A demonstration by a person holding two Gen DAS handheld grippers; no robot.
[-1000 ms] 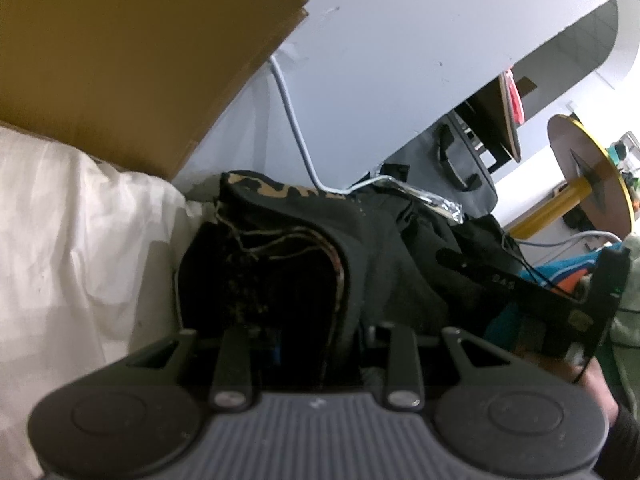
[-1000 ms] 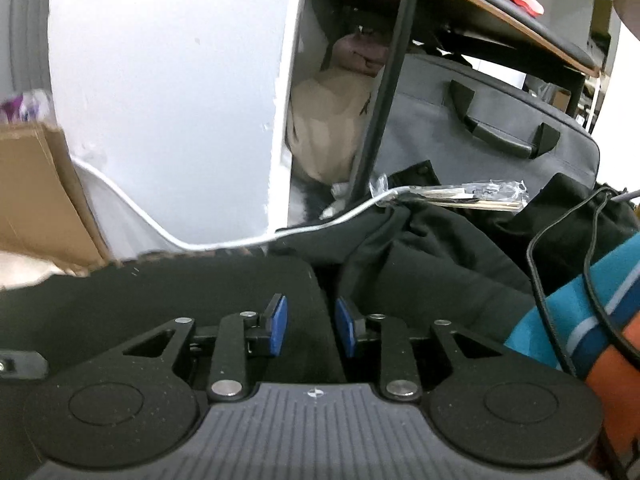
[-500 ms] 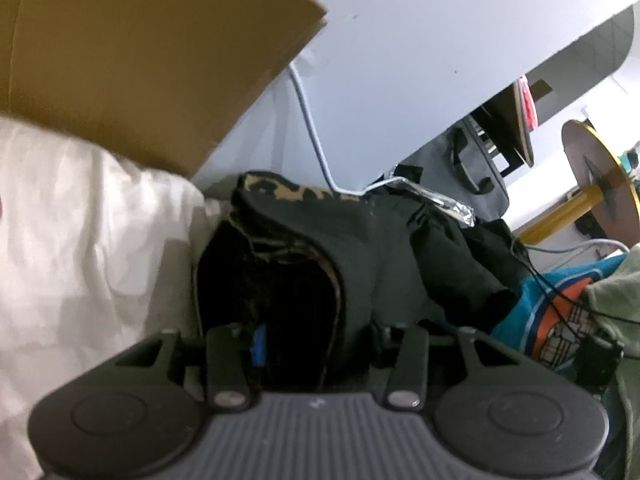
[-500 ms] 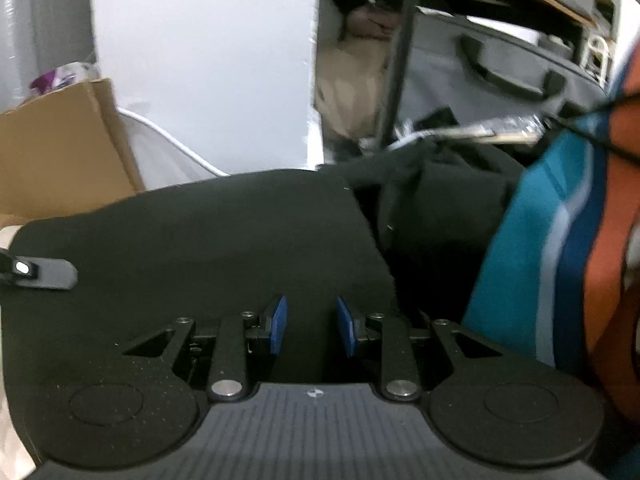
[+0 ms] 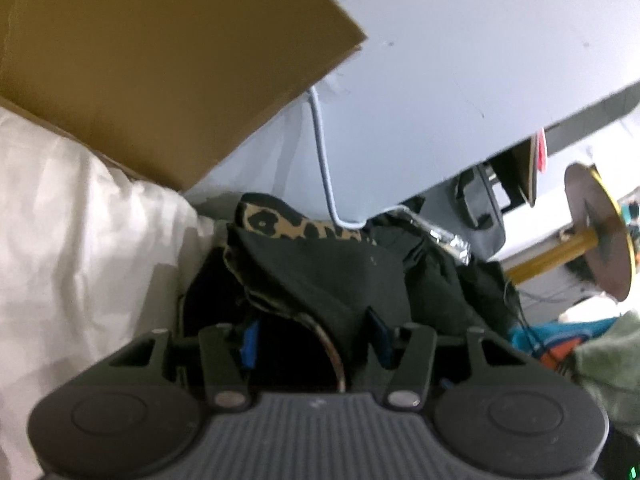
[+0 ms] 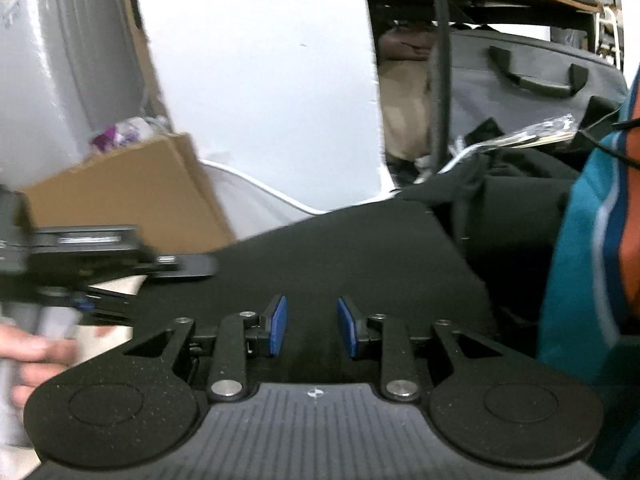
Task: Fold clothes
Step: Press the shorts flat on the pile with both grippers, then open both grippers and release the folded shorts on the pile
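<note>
Between the jaws of the left gripper point(image 5: 314, 340) sits a black garment point(image 5: 328, 276) w/ leopard lining, jaws parted, not clenched. Right gripper point(image 6: 312, 326) jaws apart over the same cloth, beside a cardboard box point(image 6: 132, 196).

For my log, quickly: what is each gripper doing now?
Left gripper: open around the black garment.
Right gripper: open, holding nothing.
</note>
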